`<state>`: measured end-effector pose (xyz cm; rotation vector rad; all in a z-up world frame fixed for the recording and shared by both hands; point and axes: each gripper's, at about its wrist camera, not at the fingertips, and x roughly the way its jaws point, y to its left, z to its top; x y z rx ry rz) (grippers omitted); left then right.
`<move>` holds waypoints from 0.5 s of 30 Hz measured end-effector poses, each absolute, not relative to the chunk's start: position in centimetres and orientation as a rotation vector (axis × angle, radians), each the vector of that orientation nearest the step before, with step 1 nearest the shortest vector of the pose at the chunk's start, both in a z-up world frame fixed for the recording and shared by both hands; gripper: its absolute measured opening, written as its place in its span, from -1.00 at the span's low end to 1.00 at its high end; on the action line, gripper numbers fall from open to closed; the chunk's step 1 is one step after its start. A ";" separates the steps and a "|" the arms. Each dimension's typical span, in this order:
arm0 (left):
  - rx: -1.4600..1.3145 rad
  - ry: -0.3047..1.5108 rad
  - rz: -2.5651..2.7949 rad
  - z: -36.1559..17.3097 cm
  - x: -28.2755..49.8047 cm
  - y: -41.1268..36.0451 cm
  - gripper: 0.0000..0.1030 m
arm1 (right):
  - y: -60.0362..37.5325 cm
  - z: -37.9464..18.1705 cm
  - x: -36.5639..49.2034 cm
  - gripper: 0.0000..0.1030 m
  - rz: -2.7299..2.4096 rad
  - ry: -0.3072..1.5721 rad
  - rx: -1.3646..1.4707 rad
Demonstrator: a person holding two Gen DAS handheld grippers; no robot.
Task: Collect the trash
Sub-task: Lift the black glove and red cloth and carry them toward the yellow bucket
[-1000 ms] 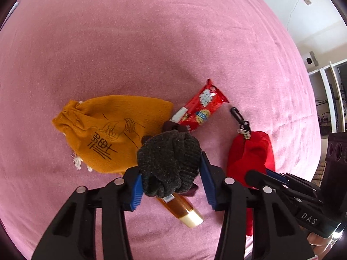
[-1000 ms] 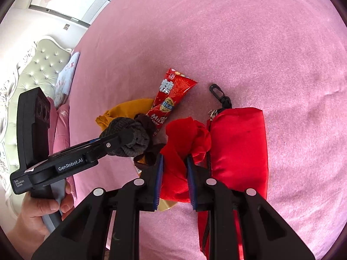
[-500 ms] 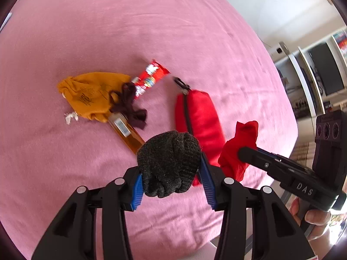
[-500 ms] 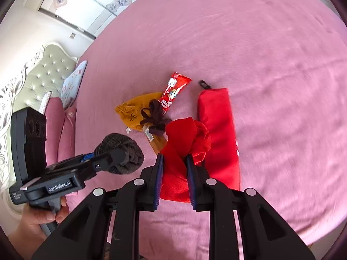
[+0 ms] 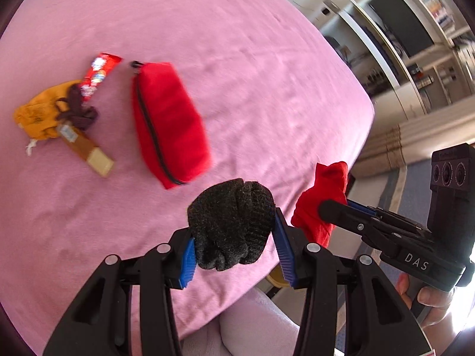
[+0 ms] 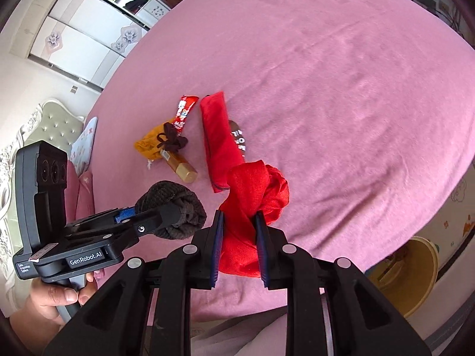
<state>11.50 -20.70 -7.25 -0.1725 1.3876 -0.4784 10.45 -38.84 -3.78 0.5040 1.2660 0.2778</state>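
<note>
The left gripper (image 5: 234, 247) is clenched on a balled-up dark grey knitted cloth (image 5: 231, 225), its blue pads (image 5: 187, 259) pressing the wad from both sides, and it hangs above the near edge of the pink bedspread (image 5: 237, 59). The right gripper (image 6: 239, 243) is clamped on a knotted bright red fabric rag (image 6: 252, 198), which bulges above the jaws and droops below them; it too is off the bedspread, near that same near edge. The two grippers are just beside each other, each held by a hand (image 6: 56, 296) on its grip. Left lying on the bedspread, well apart from both grippers, is a long red zippered fabric pouch (image 5: 169, 118). Just beside the pouch, on the side away from the right gripper, lie a red printed snack wrapper (image 5: 99, 74), a mustard-yellow drawstring cloth bag (image 5: 38, 112), a dark maroon knotted cord or scrap (image 5: 78, 112) resting on the bag, and an amber bottle with a pale cap (image 5: 89, 148) pointing out from under it. Past the near edge of the bedspread, on the floor to the right, stands a yellow round bin (image 6: 421, 273).
</note>
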 end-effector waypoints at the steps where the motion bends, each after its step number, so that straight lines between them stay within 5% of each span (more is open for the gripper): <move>1: -0.153 1.398 -0.500 -7.5 11.1 -22.1 -0.12 | -39.9 -3.9 9.9 -0.60 0.257 1.264 0.517; 15: 0.048 1.507 -0.759 -10.3 5.4 -40.0 -0.12 | -55.4 -6.2 -1.9 -0.59 -0.051 1.256 0.705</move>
